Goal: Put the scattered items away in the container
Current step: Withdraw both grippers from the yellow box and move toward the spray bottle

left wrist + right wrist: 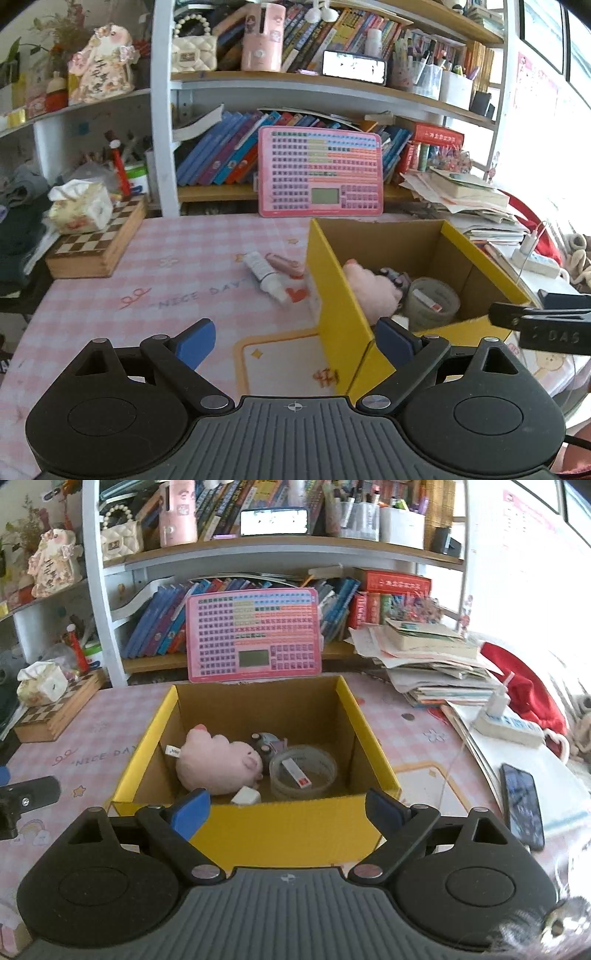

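Pink checked table (184,251) — yellow cardboard box (258,830) holds pink plush pig (218,764) and clear tape roll (303,771). White tube (264,275) and pink case (286,265) lie just outside. Left claw (295,338) and right claw (288,808) — both spread wide, empty.

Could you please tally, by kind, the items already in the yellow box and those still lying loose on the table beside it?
In the yellow box:
Pink plush toy: 1
Tape roll: 1
Small white-and-red stick inside the roll: 1
White block: 1
Dark toy, partly hidden: 1
On the table, left of the box:
White tube: 1
Pink item: 1
Total: 7
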A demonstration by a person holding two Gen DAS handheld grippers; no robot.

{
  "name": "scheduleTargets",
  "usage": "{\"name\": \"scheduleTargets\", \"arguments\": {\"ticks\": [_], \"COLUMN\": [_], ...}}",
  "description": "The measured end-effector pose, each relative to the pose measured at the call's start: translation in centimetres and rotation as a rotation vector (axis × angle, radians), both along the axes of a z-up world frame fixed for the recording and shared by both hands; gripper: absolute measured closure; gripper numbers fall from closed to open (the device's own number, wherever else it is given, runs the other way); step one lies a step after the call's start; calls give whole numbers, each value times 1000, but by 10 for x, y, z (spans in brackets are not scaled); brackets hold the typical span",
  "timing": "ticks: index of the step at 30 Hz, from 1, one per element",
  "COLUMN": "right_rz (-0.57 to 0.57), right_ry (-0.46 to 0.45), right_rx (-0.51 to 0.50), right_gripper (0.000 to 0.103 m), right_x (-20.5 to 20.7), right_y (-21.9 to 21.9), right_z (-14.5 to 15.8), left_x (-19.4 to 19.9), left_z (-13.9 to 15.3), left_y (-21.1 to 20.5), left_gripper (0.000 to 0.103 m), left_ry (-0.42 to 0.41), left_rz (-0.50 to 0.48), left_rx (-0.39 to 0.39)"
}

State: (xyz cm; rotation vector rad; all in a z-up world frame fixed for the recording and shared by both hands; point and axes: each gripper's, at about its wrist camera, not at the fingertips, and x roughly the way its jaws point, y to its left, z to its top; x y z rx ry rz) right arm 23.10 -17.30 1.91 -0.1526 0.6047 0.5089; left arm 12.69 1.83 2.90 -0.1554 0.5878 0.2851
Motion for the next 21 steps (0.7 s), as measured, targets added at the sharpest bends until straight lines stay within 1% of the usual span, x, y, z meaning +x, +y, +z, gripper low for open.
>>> {"name": "scheduleTargets", "arguments": {"ticks": [7,15,21], "right_rz": [-62,-116,-143], "right_ry": [-53,-44,-42], "right_rx": [-9,-20,-35], "right_gripper": [12,11,10], "right_x": [-36,-68,-89], "right_y": [-4,-9,-8], "right_z": [2,-1,-5], "left_x": [-30,-52,-68], "left_z": [1,2,-2], "left_y": [5,10,11], "left_gripper": [8,7,7], "left_ry": [-8,-10,4], "left_rz": [-34,-89,-119], "left_rx": [5,9,54]}}
